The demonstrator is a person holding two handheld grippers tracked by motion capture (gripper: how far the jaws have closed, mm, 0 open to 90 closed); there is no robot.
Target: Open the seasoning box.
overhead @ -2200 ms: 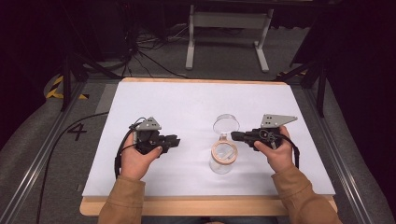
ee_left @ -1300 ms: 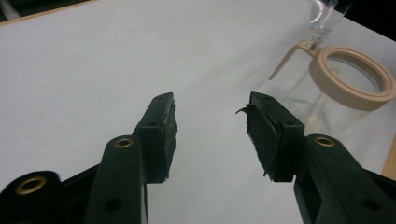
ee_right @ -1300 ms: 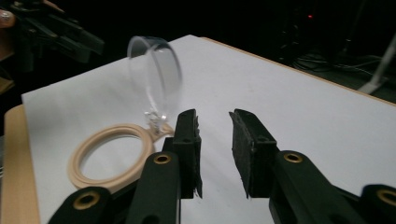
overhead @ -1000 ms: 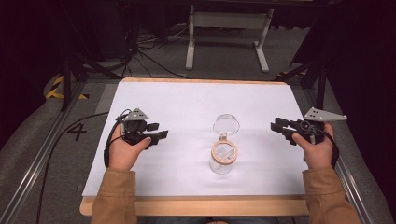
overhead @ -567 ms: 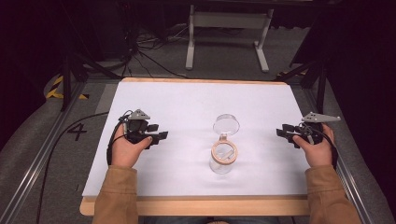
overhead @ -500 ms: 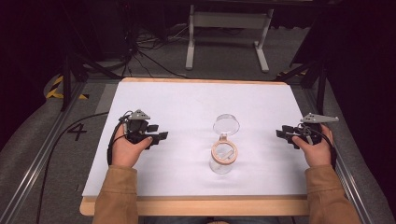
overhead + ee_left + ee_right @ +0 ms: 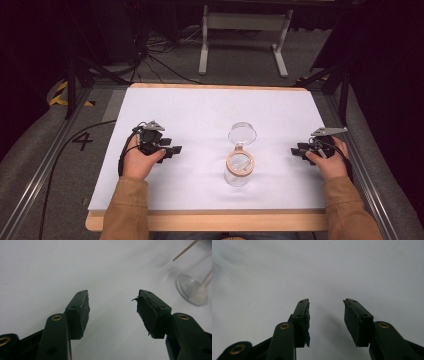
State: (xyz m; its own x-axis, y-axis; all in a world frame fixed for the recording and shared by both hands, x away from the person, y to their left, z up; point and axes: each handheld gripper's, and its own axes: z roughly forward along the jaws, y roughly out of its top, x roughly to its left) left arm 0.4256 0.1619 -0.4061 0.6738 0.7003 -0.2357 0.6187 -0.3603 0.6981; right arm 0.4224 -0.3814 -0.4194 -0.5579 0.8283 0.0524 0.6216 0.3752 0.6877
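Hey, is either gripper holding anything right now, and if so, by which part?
Nothing is held. The left gripper and right gripper both have their jaws open over bare table, apart from the glass jar standing between them.

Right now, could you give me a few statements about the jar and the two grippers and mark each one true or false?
1. The glass jar stands on the table with its lid open. True.
2. The right gripper is clamped on the jar. False: it is off to the jar's side, jaws apart, holding nothing.
3. The left gripper has its jaws apart. True.
4. The white table is crowded with tools. False: only the jar stands between the two grippers.
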